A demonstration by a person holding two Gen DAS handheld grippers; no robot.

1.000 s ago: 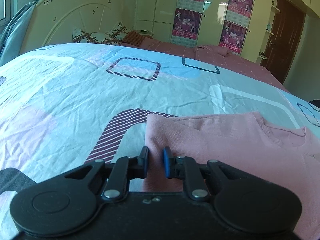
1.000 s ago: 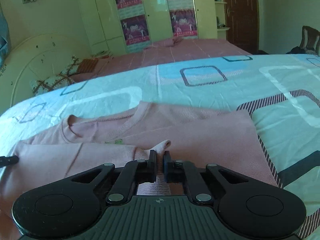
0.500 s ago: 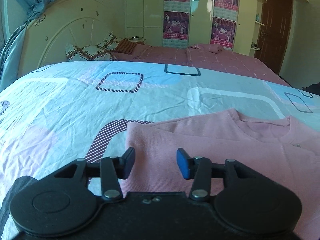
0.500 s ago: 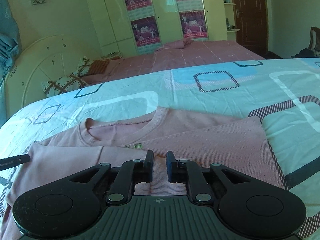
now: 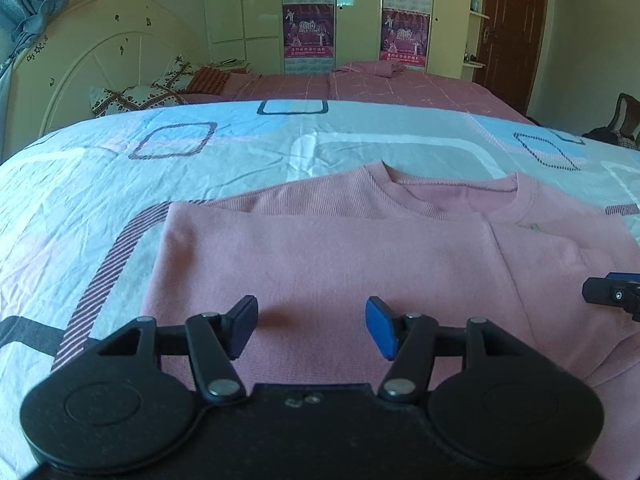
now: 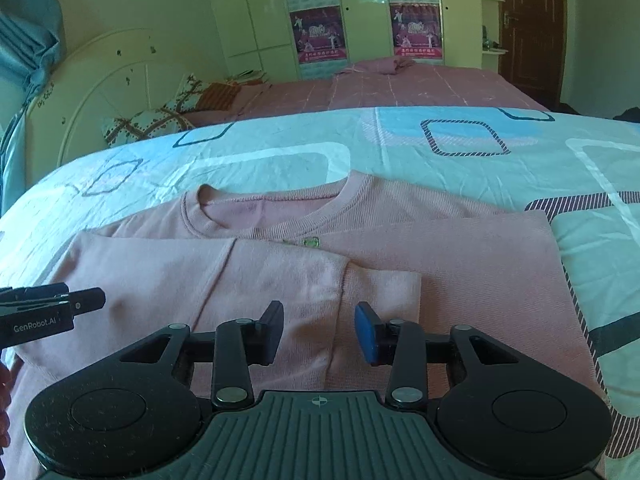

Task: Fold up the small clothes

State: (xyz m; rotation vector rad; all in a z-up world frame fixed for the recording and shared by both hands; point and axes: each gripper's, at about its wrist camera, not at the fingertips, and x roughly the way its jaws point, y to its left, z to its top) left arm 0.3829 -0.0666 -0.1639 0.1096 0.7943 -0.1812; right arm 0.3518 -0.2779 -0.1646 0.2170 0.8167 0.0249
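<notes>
Two grippers, nearest the cameras: left gripper, jaws wide apart, empty, low over the folded panel; right gripper, jaws likewise apart and empty, over the sleeve cuff.

Item: one pink top, lying flat on the bed, neckline away from the cameras. Both sides are folded in over the body; the sleeve lies across the front, its cuff just ahead of the right jaws. A small green tag sits below the collar; its writing is too small to read.

Risks, as judged: nothing holds the folds, so a pinch through one layer only would drag that flap open when lifted; the soft knit may also slide on the wrinkled quilt and skew the edges.

Beyond: pillows, a white headboard, a wardrobe bearing posters, text illegible.

Legible writing: "GenRobot.AI" on the left gripper's side, seen from the right wrist camera.
</notes>
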